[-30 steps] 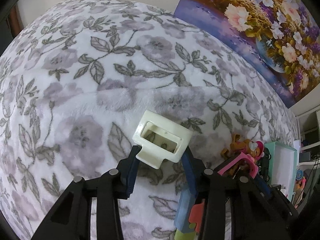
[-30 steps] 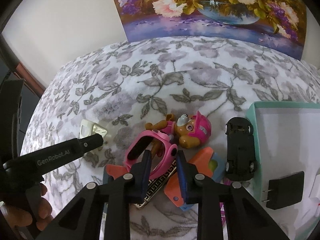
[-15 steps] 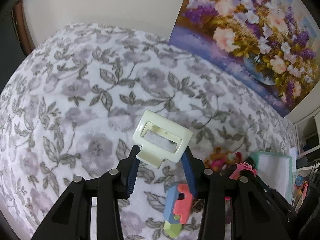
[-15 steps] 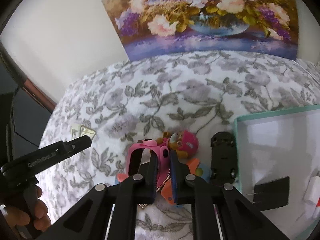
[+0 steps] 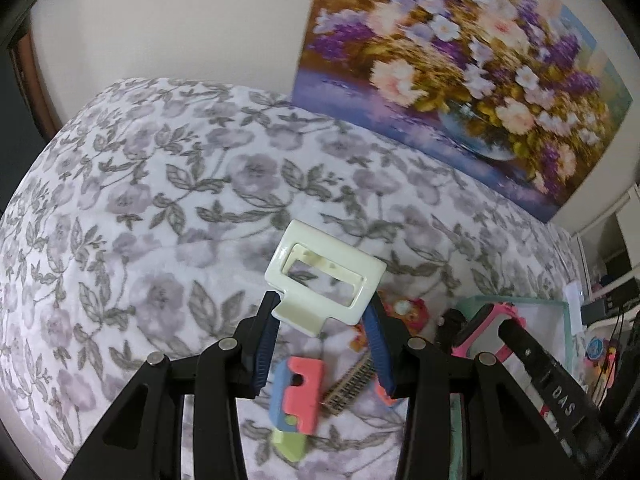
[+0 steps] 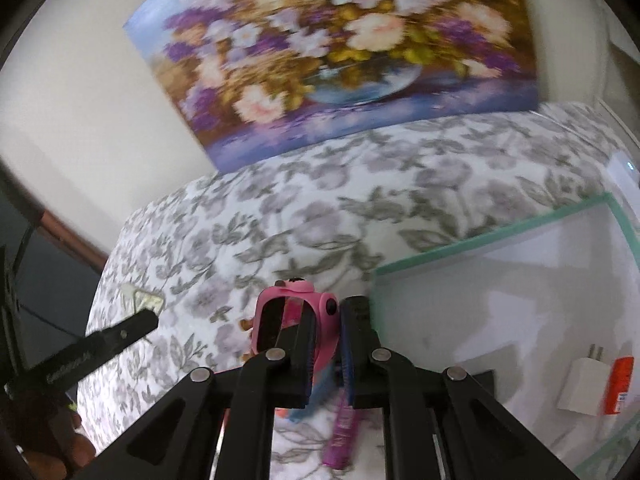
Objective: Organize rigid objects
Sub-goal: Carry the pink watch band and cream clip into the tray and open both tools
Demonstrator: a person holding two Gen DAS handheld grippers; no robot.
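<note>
My left gripper (image 5: 320, 320) is shut on a cream rectangular hair clip (image 5: 324, 278) and holds it up above the flowered blanket. My right gripper (image 6: 326, 336) is shut on a pink toy watch (image 6: 296, 316), lifted off the bed; the watch also shows in the left wrist view (image 5: 486, 330). A white tray with a teal rim (image 6: 492, 236) lies to the right and holds a white charger (image 6: 582, 382) and an orange-red item (image 6: 618, 384). On the blanket lie a blue and coral puzzle block (image 5: 298, 396), a comb-like piece (image 5: 350, 384) and a pup figure (image 5: 404, 310).
A flower painting (image 6: 332, 48) leans on the wall behind the bed. A purple item (image 6: 344, 434) lies on the blanket under my right gripper. The left gripper's arm (image 6: 100, 344) reaches in from the left. Shelves with clutter (image 5: 604, 312) stand at far right.
Both grippers have risen with their loads. The right gripper lifted the pink watch off the bed and swung towards the tray. The left gripper carried the clip higher and rightwards.
</note>
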